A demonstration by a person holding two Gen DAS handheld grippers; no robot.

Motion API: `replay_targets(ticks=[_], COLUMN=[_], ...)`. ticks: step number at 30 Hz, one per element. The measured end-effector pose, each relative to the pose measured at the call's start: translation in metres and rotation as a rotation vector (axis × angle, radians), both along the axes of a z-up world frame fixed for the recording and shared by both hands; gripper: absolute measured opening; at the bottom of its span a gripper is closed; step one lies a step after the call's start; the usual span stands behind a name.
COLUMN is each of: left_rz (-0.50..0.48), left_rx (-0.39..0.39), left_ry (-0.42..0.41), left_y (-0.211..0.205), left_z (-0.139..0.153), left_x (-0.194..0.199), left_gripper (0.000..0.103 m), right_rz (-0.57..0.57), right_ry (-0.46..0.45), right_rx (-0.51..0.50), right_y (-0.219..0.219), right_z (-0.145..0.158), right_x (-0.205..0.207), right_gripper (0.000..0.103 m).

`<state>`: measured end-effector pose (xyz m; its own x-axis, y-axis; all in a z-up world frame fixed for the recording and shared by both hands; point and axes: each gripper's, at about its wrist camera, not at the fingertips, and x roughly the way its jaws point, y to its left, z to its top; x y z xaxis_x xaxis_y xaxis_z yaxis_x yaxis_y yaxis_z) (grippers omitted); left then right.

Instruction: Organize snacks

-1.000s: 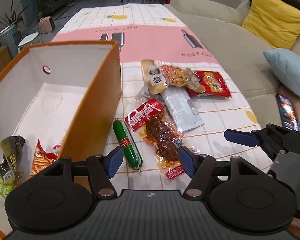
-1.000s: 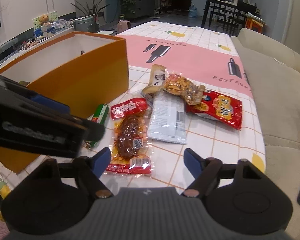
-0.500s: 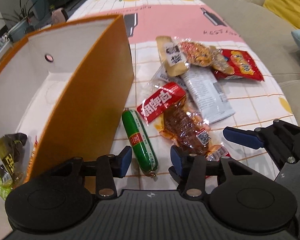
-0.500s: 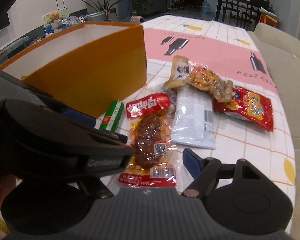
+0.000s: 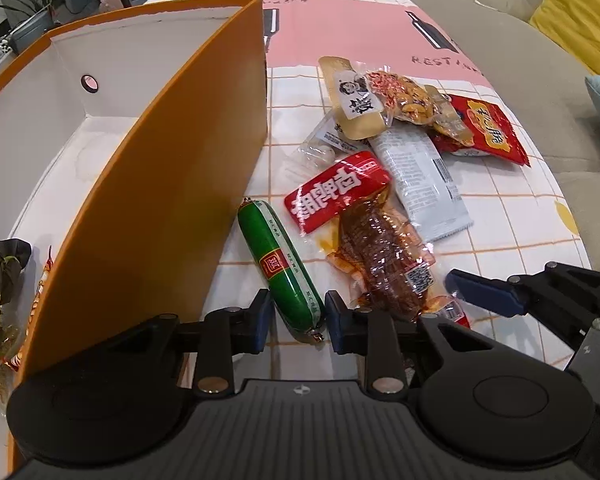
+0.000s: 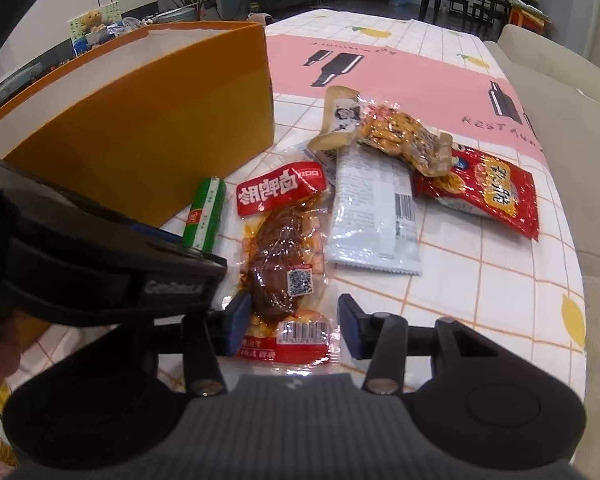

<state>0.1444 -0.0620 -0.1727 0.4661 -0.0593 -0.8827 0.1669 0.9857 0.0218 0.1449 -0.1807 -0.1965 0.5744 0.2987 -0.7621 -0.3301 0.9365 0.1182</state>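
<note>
My left gripper's body (image 6: 100, 272) hides the near end of the green sausage (image 6: 206, 210) from my right camera. The orange box (image 5: 172, 184) wall covers most of the packets inside.

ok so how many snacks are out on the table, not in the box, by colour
green sausage: 1
red packs: 2
silver pack: 1
beige pack: 1
clear packs: 2
total: 7
</note>
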Motion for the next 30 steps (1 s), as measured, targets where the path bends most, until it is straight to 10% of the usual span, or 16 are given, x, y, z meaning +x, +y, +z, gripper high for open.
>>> replay_targets(ticks=[17, 23, 30], left_rz=[-0.145, -0.092, -0.046], left_rx=[-0.03, -0.05, -0.039], left_ry=[0.067, 0.006, -0.018], left_y=[0.015, 0.019, 0.015], left_z=[0.003, 0.003, -0.001], left_x=[-0.024, -0.021, -0.015], left_gripper=[0.032, 0.056, 0.056], right_rz=[-0.074, -0.043, -0.03], right_ry=[0.091, -0.007, -0.032], right_rx=[-0.033, -0.045, -0.07], right_y=[-0.028, -0.019, -0.002], right_z=[0.004, 0.008, -0.004], right_x=[-0.033, -0.031, -0.016], right_gripper=[0.045, 0.069, 0.072])
